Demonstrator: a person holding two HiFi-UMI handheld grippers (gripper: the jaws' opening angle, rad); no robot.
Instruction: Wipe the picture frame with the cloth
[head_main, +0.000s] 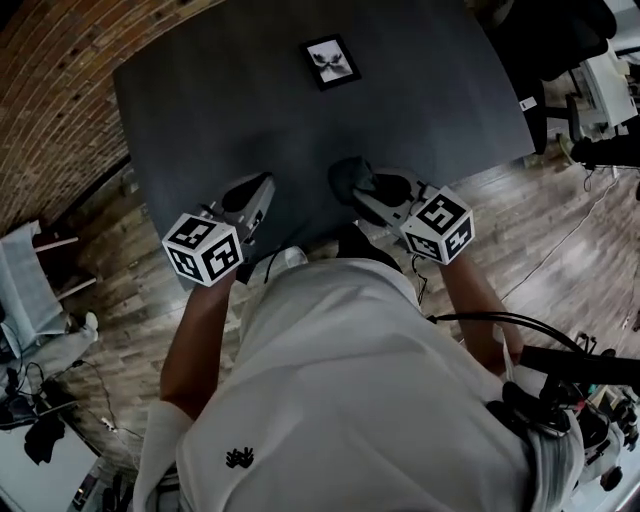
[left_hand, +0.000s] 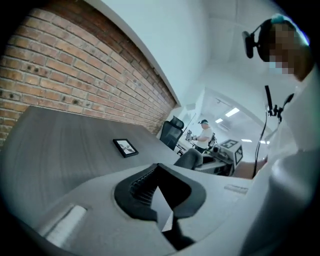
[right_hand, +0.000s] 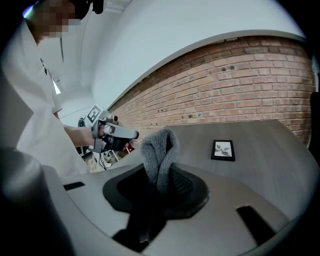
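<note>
Approach step, no wiping yet. Right gripper (head_main: 362, 190) fingers grasp the grey cloth (right_hand: 159, 152). Left gripper (head_main: 258, 190) fingers clenched, empty. Picture frame (head_main: 331, 62) lies flat at the worktop (head_main: 220, 110) far side, well apart. Next, likely: carry cloth across onto frame.

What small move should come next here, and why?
Probably move the right gripper forward to the picture frame: its jaws clamp the cloth, while the frame lies flat farther across the table, well beyond it.
</note>
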